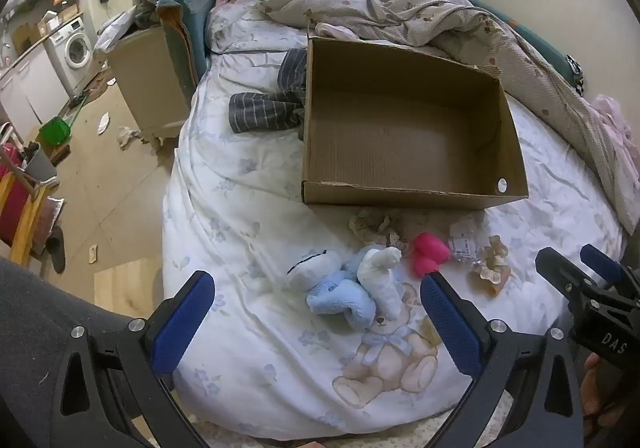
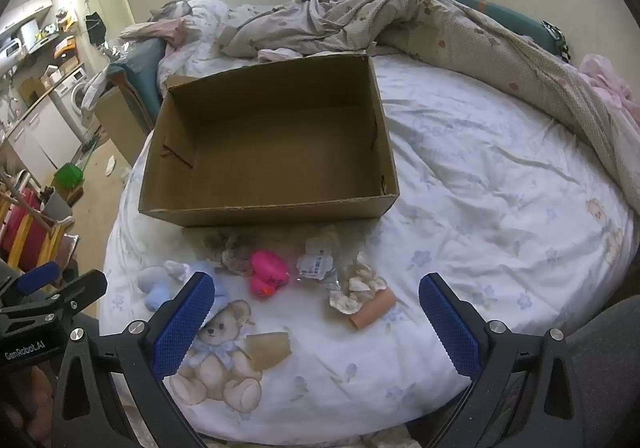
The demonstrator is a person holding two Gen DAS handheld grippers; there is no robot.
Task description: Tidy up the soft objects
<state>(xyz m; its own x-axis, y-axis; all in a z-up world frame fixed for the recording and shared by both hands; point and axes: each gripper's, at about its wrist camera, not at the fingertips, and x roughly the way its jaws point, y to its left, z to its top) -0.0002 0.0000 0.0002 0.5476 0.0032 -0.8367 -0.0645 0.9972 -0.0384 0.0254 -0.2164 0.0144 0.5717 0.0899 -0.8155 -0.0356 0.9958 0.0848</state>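
Soft things in a loose row on the bed, just in front of the near wall of the cardboard box. From the left: blue-and-white plush toy, lying on its side on the duvet; a beige floral scrunchie behind it, close to the box wall; pink soft toy in the middle; a crinkled clear packet; a cream frilly piece resting against a small tan tube at the right end. Box open on top, nothing inside, seated flat on the duvet.

Left hand-held gripper: jaws fully apart, nothing between them, angled down over the plush toy. Right hand-held gripper: jaws likewise spread wide and empty, angled down at the pink toy and frilly piece.

Step in hand, as I read it: first pick, none yet in the box.

Doing it well:
- Left takes the plush toy; right takes the pink toy or frilly piece. Keeps the arms from crossing.
- Come down with the pads either side of the plush body, not a limb; a limb grip will likely dangle and snag the box rim.
- Stop short of the duvet, or the cloth gets pinched with the toy.
- Lift clear of the near wall before releasing.
- The packet looks slippery; grip at a crease.
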